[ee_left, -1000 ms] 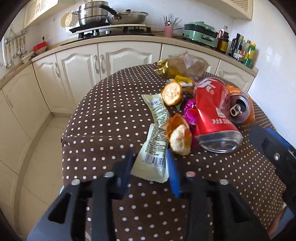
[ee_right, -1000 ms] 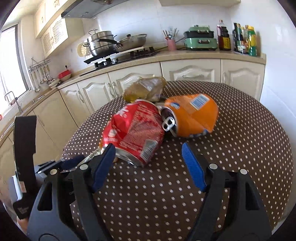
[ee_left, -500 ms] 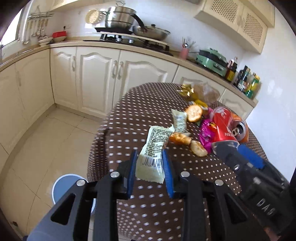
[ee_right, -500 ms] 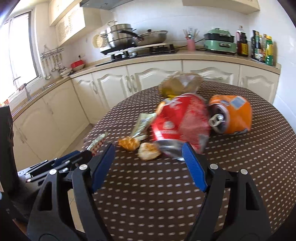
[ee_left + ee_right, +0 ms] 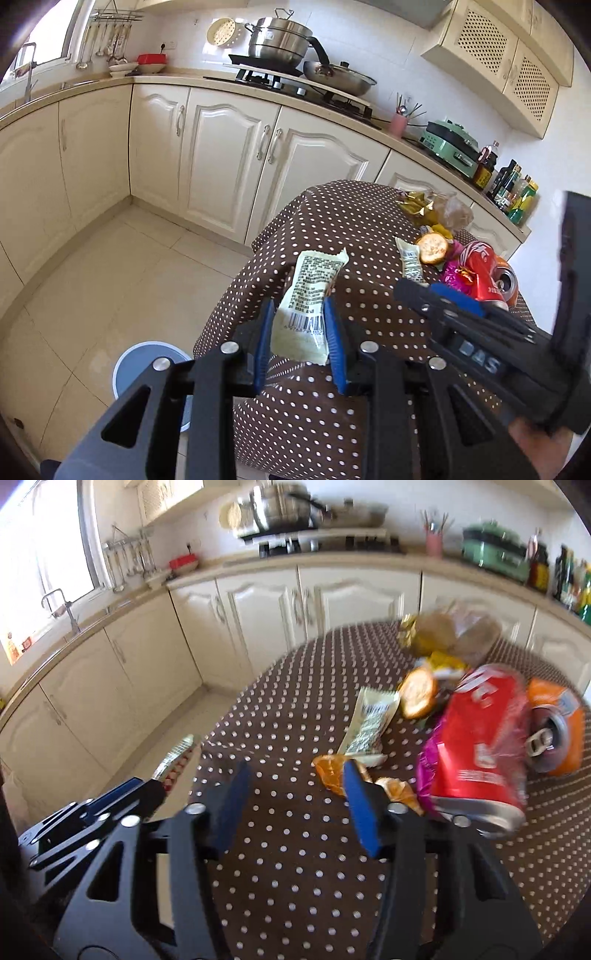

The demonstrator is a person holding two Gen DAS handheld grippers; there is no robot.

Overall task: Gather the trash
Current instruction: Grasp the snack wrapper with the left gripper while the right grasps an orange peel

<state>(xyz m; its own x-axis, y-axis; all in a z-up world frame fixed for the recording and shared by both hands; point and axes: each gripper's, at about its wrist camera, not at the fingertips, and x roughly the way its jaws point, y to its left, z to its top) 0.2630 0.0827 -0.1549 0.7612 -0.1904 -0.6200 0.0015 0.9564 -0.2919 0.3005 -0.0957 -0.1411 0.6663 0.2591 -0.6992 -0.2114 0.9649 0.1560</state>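
Cream kitchen cabinets (image 5: pixel 207 155) back a round table in a brown polka-dot cloth (image 5: pixel 354 221). Left gripper (image 5: pixel 300 341) is clenched on a pale green barcoded snack wrapper (image 5: pixel 310 295), lifted higher than a second ago and now near the table edge. Right gripper (image 5: pixel 295 805) hangs wide apart, empty, just beside orange peel (image 5: pixel 328 770) and a crushed red can (image 5: pixel 480 746).

Home kitchen: cream cabinets (image 5: pixel 221 155), gas stove (image 5: pixel 295 83) with pots (image 5: pixel 279 40), sink tap (image 5: pixel 68 609).
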